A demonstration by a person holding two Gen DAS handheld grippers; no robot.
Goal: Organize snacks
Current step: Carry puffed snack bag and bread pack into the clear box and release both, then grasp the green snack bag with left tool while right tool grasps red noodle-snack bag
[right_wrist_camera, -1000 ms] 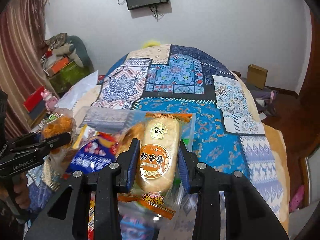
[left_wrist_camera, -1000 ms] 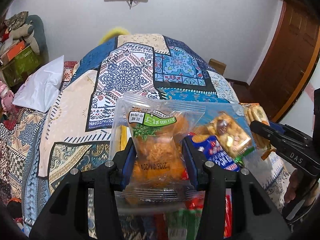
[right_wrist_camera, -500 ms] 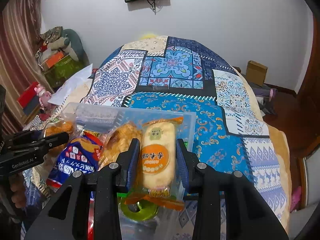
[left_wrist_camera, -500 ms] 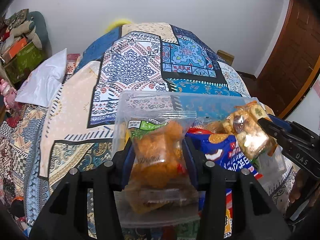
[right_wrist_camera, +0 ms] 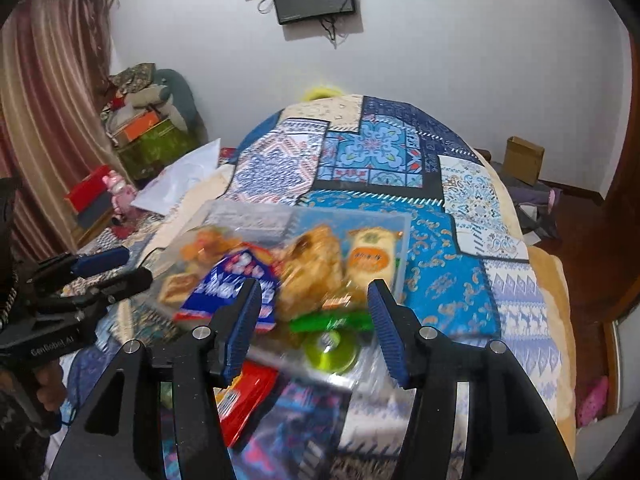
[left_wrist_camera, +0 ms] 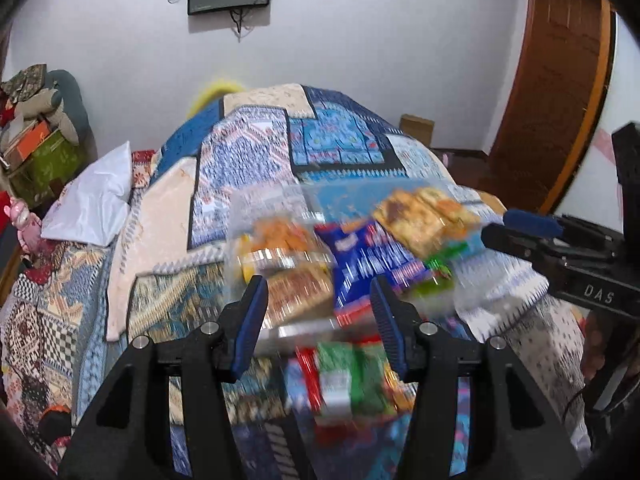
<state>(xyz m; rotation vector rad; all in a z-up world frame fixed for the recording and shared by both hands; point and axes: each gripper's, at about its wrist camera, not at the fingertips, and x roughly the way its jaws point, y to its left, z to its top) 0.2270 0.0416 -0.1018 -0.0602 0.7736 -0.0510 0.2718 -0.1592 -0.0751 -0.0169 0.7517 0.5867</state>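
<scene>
A clear plastic bin sits on the quilted bed and holds several snack packets. In it lie an orange fried-snack bag, a blue packet, a golden snack bag and a pale bread packet with an orange label. My left gripper is open and empty, pulled back just short of the bin. My right gripper is open and empty too, near the bin's front. Both views are motion-blurred around the snacks.
More snacks lie loose in front of the bin: a green packet, a red packet and a green round lid. A white pillow lies at the left. A cardboard box stands on the floor at the right.
Both grippers have opened and let go: the orange snack bag and the bread packet now lie in the bin. Both grippers have drawn back from it.
</scene>
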